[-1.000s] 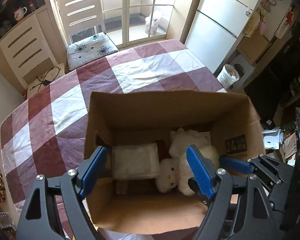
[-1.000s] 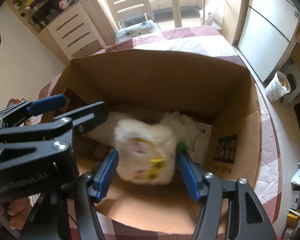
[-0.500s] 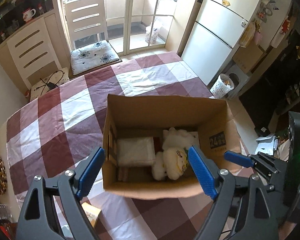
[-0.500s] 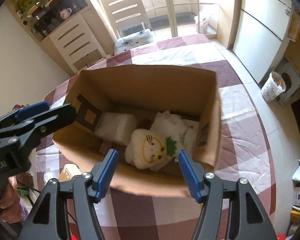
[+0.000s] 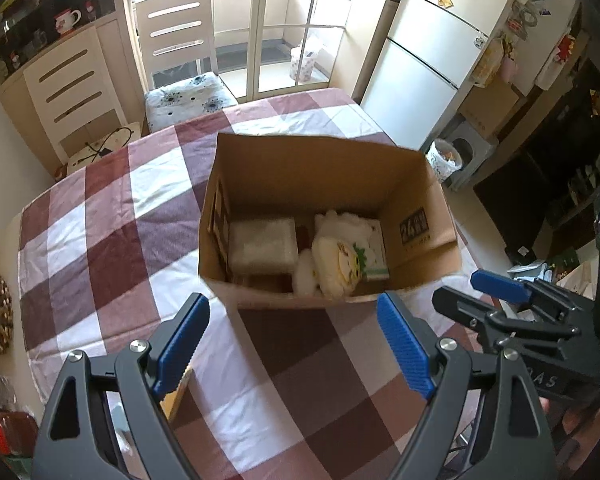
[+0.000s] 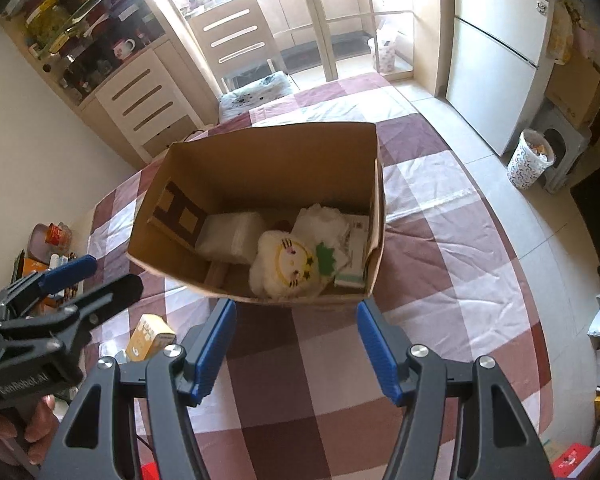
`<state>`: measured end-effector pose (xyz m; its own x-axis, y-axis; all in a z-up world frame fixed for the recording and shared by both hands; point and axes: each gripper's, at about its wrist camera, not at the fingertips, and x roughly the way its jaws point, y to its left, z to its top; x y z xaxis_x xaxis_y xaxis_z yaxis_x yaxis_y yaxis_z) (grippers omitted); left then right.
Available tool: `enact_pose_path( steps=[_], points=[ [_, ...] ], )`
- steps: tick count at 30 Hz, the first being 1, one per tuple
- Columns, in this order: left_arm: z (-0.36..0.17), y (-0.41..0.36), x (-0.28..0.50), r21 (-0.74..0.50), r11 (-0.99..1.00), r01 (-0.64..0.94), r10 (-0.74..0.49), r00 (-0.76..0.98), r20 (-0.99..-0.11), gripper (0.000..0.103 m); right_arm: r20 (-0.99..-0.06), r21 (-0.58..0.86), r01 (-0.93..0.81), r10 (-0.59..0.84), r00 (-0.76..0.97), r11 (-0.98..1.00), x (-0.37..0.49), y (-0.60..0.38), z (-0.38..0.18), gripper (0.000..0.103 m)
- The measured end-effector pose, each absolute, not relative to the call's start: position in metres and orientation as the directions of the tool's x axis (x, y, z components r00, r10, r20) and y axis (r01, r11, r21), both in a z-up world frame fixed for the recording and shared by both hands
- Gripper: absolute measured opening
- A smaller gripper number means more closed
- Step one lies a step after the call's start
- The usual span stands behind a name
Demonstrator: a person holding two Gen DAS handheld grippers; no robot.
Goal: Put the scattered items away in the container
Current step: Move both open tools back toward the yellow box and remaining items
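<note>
the left gripper (image 5: 292, 344) hangs over the checked tablecloth (image 5: 312, 396) with its blue fingers spread wide and nothing between them. the right gripper (image 6: 296, 346) is the same, fingers apart and bare, just short of the near wall of the cardboard box (image 6: 260, 160).

the box stands open-topped on the cloth, ahead of both grippers. inside, nearest, lies a white plush toy (image 6: 288, 268) with a yellow face and a green patch at its side, leaning on the near wall. to its left is a white wrapped block (image 6: 232, 236), and behind the toy a second fluffy white piece (image 6: 320, 220). along the right wall sits a flat white and green packet (image 6: 354, 264); what it is i can't quite make out. a dark brown printed flap (image 6: 180, 212) lines the left inner wall.

outside the box, a small yellow carton (image 6: 150, 338) rests on the cloth near the left gripper, close to the table's near-left edge, partly hidden by the fingers in the left wrist view.

the cloth between grippers and box is open. beyond the box the table runs on to a white chair (image 5: 176, 60) with a flowered cushion, glass doors behind it, and a white fridge (image 5: 428, 68) off to the right.
</note>
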<state>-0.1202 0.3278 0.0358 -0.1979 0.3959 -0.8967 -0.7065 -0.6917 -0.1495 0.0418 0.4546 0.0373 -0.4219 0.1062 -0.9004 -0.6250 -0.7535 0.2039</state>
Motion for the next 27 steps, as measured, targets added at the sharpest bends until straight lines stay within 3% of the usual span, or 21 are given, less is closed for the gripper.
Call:
enact_pose_path(
  steps=[27],
  points=[
    [0.012, 0.217, -0.062, -0.171, -0.789, -0.590, 0.339, -0.186, -0.922, 0.087, -0.922, 0.166, -0.508, 0.050, -0.383, -0.845, 0.061, 0.357, 0.034, 0.065]
  ],
)
